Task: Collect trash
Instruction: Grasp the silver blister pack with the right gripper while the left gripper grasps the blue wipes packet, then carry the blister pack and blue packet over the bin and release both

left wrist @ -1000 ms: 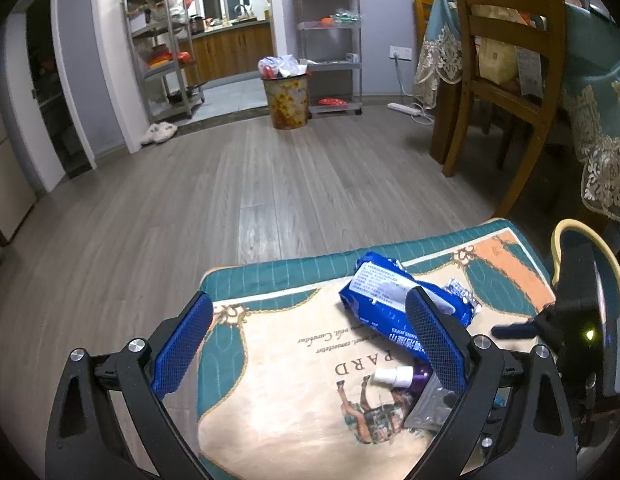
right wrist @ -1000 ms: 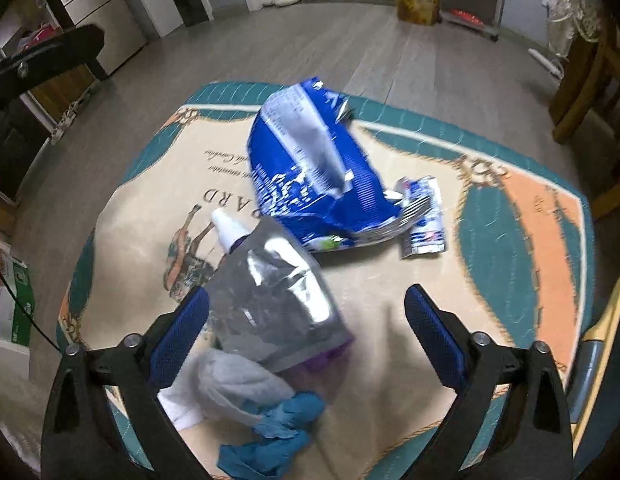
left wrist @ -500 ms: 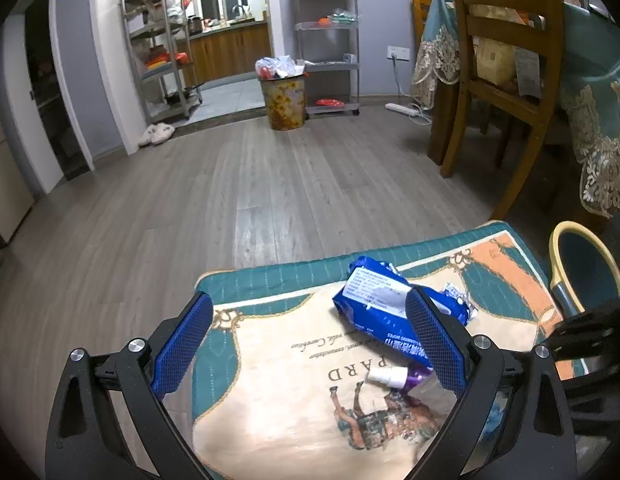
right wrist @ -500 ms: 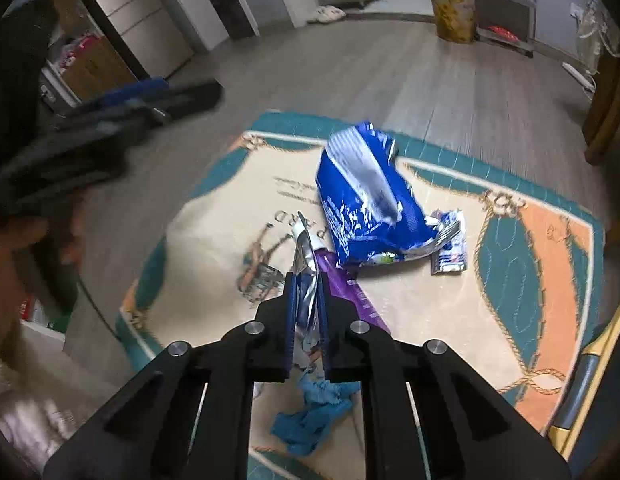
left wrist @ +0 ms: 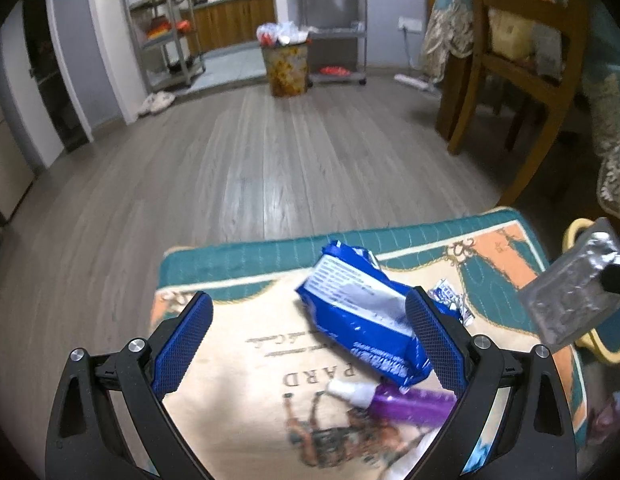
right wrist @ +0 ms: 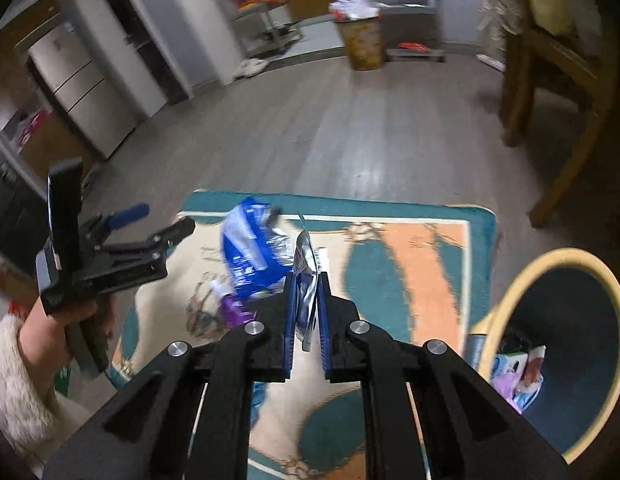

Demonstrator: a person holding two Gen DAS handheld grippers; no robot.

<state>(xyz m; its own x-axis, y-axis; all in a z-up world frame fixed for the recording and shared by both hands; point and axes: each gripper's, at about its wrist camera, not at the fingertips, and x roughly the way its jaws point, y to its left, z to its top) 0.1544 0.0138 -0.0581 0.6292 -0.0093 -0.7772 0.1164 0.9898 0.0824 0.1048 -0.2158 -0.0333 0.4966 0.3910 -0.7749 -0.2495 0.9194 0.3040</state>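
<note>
Two grippers over a teal rug [left wrist: 269, 256] on wood floor [left wrist: 269, 160]: left [left wrist: 310, 344] wide, right [right wrist: 307, 300] fingers pinching a silver pouch [right wrist: 305, 264].

Right gripper [right wrist: 307, 300] now clamped on silver foil pouch [right wrist: 305, 276], jaws just closed from wide open. Pouch lifted clear of the rug [right wrist: 410, 248], hanging beside the yellow-rimmed bin [right wrist: 510, 280]. Purple tube [left wrist: 406, 402], earlier half covered by pouch, now exposed. Left gripper [left wrist: 310, 344] nearer the blue wrapper [left wrist: 362, 324], jaws wide.
</note>
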